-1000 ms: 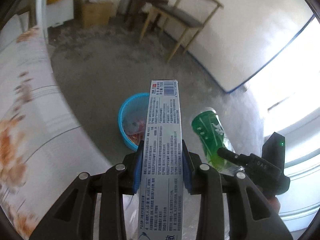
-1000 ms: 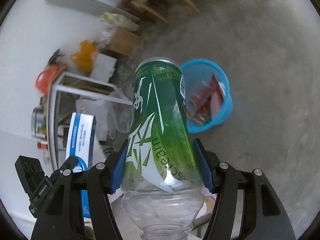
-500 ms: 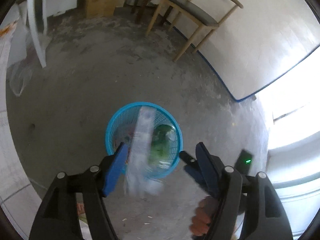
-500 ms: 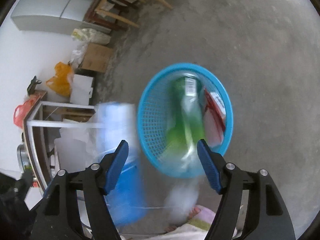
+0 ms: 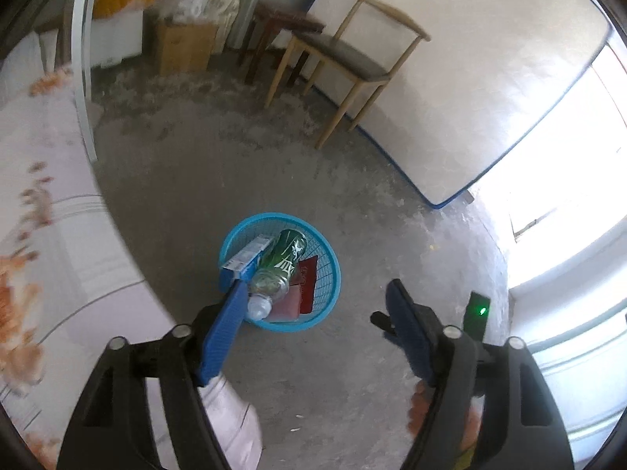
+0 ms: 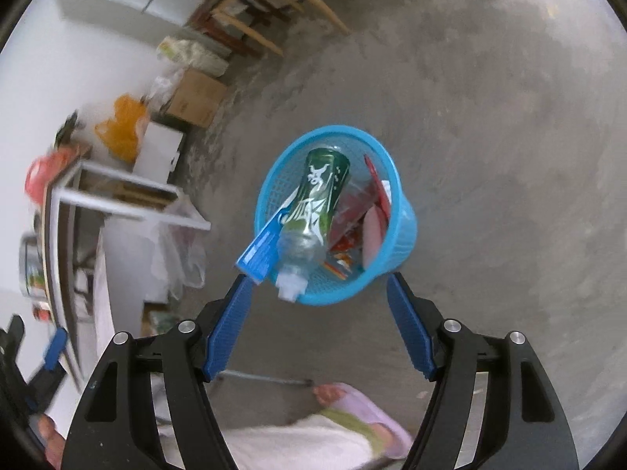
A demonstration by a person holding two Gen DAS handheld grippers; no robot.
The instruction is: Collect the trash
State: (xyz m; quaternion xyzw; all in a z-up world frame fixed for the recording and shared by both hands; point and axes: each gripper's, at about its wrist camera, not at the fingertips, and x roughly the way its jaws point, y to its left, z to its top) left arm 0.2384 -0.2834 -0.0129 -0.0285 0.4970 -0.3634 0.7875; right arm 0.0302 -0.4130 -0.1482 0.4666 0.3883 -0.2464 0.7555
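2 hand-held grippers, left (image 5: pixel 317 301) opening, right (image 6: pixel 319 293) wide, empty; 1 bottle (image 6: pixel 313 203), 1 carton (image 6: pixel 260 250) in 1 basket (image 6: pixel 403 227).

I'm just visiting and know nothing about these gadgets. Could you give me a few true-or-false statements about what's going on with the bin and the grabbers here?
1. The green bottle lies in the blue basket. True.
2. The right gripper clamps the bottle. False: nothing is between its jaws, which stand apart.
3. A long box leans in the basket beside the bottle. True.
4. The basket stands on a chair. False: it stands on the bare concrete floor.
5. The left gripper holds the box. False: its jaws are opening, with nothing between them.
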